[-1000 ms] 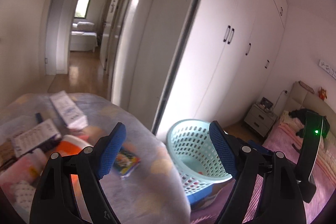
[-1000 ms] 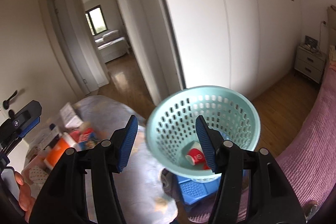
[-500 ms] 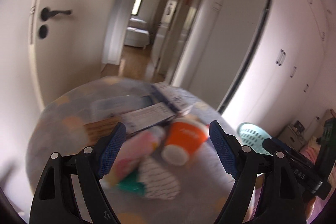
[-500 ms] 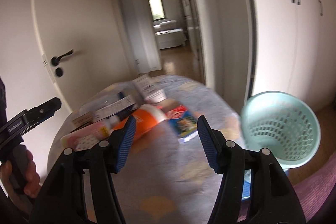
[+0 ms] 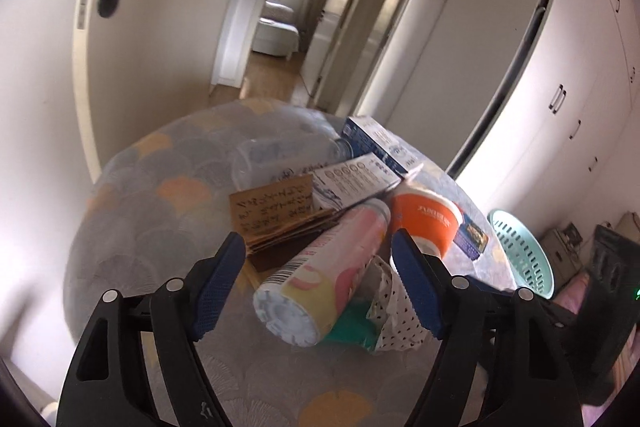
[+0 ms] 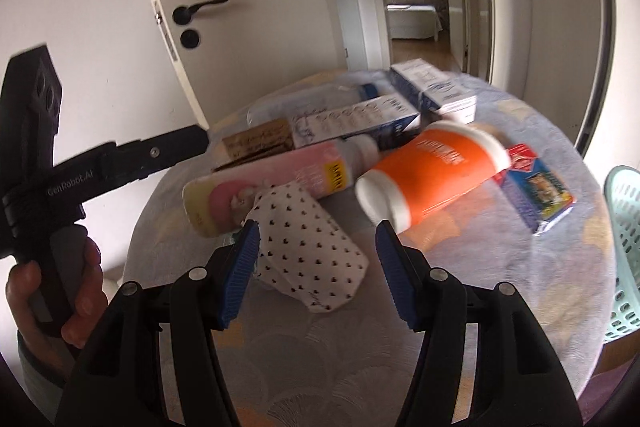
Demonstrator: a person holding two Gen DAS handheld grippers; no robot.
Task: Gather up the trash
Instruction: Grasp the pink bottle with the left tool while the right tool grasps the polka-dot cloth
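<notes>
Bedroom, white door and wardrobes behind; round bench (image 5: 132,211) under a scallop-print cloth carries the trash pile. Since a second ago both views have swung off the mint basket (image 5: 520,255), which now stands past the bench's right edge, and onto the pile. Left gripper (image 5: 318,285): jaws closing, pink bottle (image 5: 320,283) lying between them, pads not yet touching it. Right gripper (image 6: 316,269): jaws parted, empty, over the heart-print wrapper (image 6: 312,251); orange cup (image 6: 432,171) lies on its side just beyond. Cartons, a brown card and a small packet lie further back. Judgement: the drop-off is finished and a fresh pick is starting; most trash is uncollected.
</notes>
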